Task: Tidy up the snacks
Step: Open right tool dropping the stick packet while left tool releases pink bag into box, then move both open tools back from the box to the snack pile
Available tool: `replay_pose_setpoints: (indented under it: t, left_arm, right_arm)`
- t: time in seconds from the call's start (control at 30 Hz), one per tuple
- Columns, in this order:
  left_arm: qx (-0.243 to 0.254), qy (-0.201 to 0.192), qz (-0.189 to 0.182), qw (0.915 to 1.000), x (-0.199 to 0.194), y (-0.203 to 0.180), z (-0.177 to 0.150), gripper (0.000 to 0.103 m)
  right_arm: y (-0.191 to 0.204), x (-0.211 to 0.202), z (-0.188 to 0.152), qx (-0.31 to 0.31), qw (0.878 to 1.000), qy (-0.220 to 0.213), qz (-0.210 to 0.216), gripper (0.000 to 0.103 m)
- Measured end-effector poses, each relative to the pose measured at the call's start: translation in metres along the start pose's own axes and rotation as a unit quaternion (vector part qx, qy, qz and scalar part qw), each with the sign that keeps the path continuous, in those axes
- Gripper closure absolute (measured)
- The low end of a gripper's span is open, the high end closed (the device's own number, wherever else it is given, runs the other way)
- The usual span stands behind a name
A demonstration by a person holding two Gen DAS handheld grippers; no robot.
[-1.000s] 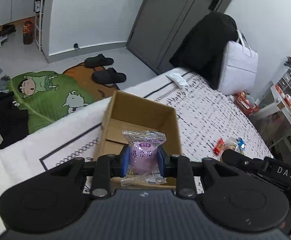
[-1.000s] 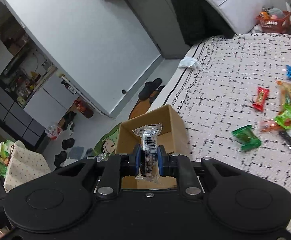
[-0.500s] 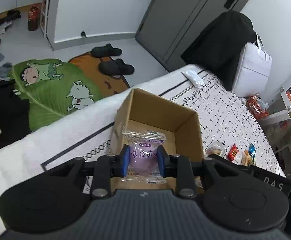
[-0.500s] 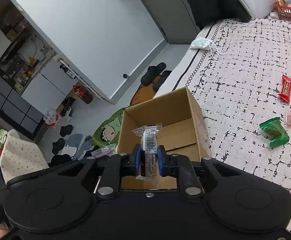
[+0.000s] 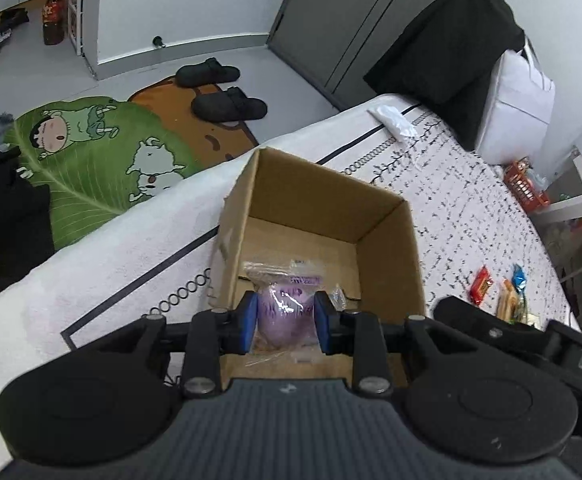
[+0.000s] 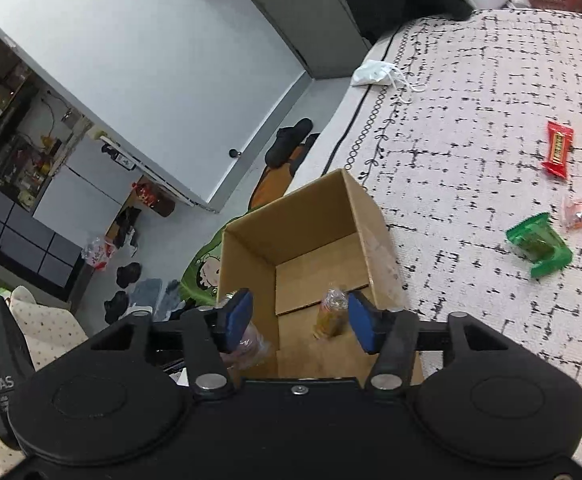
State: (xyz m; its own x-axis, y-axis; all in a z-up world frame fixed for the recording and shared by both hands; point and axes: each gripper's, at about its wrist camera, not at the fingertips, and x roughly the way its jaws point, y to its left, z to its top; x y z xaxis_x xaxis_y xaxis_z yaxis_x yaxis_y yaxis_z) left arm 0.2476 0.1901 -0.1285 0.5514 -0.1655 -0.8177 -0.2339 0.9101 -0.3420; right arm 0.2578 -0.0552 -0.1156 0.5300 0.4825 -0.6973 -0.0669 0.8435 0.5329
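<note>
a purple-wrapped snack (image 5: 286, 312) is clamped between the blue pads of the left gripper (image 5: 286, 322), and it is held over the open cardboard box (image 5: 387, 236), just above the near part of its floor. the right gripper (image 6: 299, 322) is caught in the act of opening: its jaws are being spread, and a small clear-wrapped snack (image 6: 329, 312) is seen between them, close to the right-hand pad but not pressed by either pad — it appears to be on its way down to the box floor or already resting there, which cannot be told for certain. apart from these two pieces the box floor looks bare, so the sorting is judged to be at an early stage. well beyond the right gripper and off to its right, several wrapped snacks are left lying on the patterned bedcover (image 6: 471, 128) — a red bar (image 6: 557, 155), a green packet (image 6: 539, 245), a pinkish one (image 6: 581, 213) and more at the frame edge. the purple snack is not yet released, and the scattered pieces are not yet gathered; most of the work is judged to lie ahead.
</note>
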Motion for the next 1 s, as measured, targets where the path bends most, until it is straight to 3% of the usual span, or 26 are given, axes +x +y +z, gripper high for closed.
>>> replay_pose_setpoints:
  t: [0.17, 0.33, 0.5, 0.67, 0.87, 1.0]
  left_arm:
    - [0.015, -0.005, 0.007, 0.9999, -0.003, -0.005, 0.003, 0.069]
    - [0.011, -0.021, 0.011, 0.9997, -0.019, -0.010, -0.001, 0.048]
    - [0.012, -0.033, 0.015, 0.9993, -0.039, -0.017, -0.012, 0.026]
    - [0.018, -0.044, 0.035, 0.9982, -0.058, -0.029, -0.023, 0.020]
    - [0.018, -0.057, 0.032, 0.9977, -0.082, -0.040, -0.036, 0.016]
    - [0.028, -0.066, 0.039, 0.9967, -0.094, -0.053, -0.046, 0.008]
  right_arm:
    - [-0.002, -0.018, -0.006, -0.014, 1.000, -0.013, -0.016, 0.035]
    - [-0.005, -0.039, -0.015, -0.036, 0.998, -0.027, -0.032, 0.022]
    - [-0.009, -0.064, -0.018, -0.052, 0.997, -0.047, -0.033, 0.017]
    - [-0.017, -0.084, -0.017, -0.052, 0.996, -0.062, -0.029, 0.013]
    - [-0.027, -0.107, -0.020, -0.059, 0.995, -0.076, -0.027, 0.005]
    - [-0.037, -0.122, -0.021, -0.059, 0.993, -0.091, -0.038, 0.000]
